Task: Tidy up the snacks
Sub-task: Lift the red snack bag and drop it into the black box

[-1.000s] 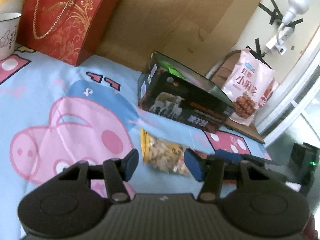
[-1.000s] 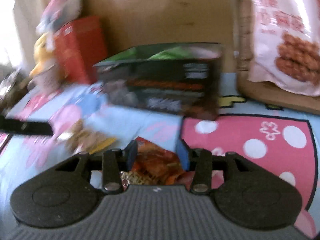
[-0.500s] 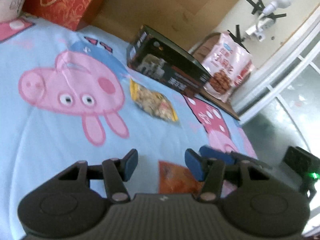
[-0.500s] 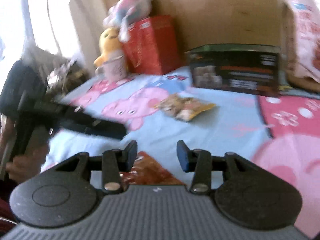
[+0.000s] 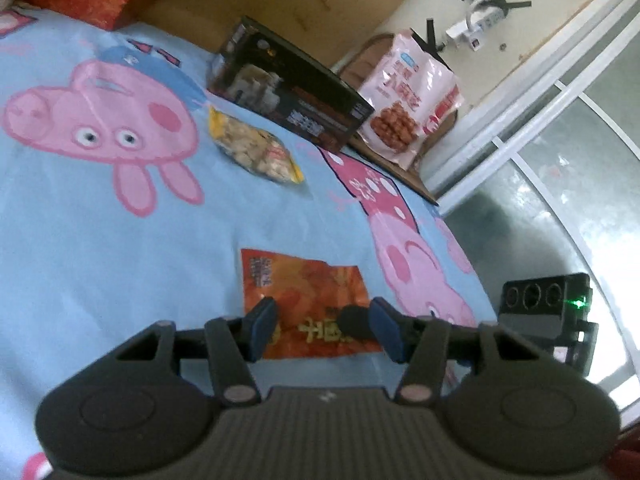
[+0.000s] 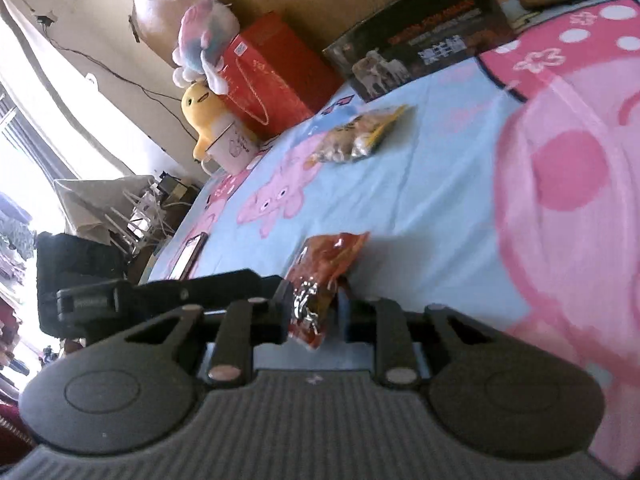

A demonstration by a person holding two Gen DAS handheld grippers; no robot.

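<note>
Two snack packets lie loose; the orange packet (image 6: 324, 276) is being gripped.
Right gripper (image 6: 314, 312) fingers are closing, pinching its crinkled end; lift gently toward the box (image 5: 288, 88). Left gripper (image 5: 324, 334) fingers stay spread, empty.

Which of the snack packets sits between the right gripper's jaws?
The orange-red packet, with the right gripper closing on its near end; the yellow packet lies untouched farther off.

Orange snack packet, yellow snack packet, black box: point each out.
orange snack packet (image 5: 304, 292), left wrist view, middle of its face.
yellow snack packet (image 5: 256, 152), left wrist view, clear middle.
black box (image 6: 424, 44), right wrist view, printed side.
</note>
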